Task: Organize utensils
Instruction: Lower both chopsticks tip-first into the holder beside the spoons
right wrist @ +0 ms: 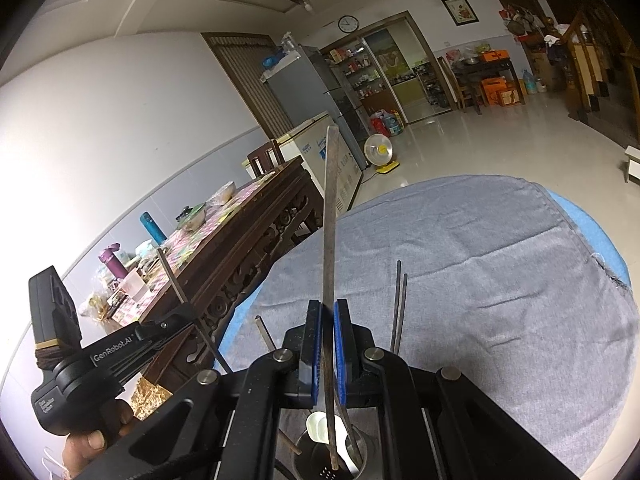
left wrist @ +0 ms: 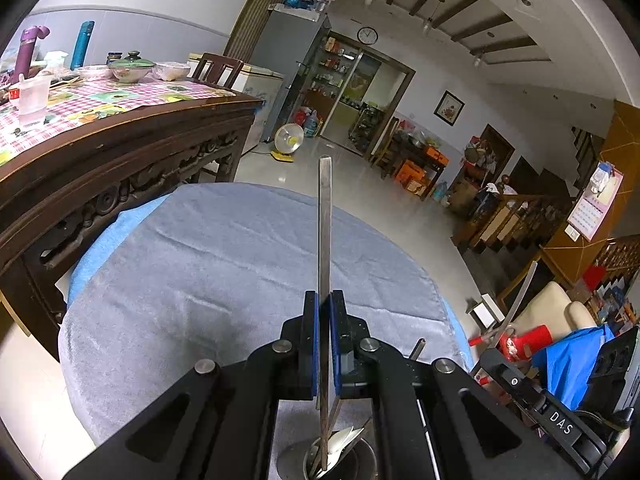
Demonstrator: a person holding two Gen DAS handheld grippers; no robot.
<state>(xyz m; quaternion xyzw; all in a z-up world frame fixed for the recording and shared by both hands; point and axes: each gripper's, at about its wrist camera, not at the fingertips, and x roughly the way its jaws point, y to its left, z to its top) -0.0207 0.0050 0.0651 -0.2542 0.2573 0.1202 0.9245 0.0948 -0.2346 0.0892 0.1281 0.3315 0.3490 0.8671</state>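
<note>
While my left claw (left wrist: pixel 324 344) pinches a flat metal handle (left wrist: pixel 325 232) at frame centre, my right claw (right wrist: pixel 328 344) pinches another handle (right wrist: pixel 330 240), both rising from the steel cup (right wrist: pixel 356 456) at bottom centre.

At frame centre the left gripper (left wrist: pixel 324 312) has its blue-padded fingers (left wrist: pixel 315 332) closed on a flat metal handle (left wrist: pixel 325 224) that stands upright above a steel cup (left wrist: pixel 328 460) of utensils at the bottom edge, over a grey towel (left wrist: pixel 208 272) spread across the middle.
</note>
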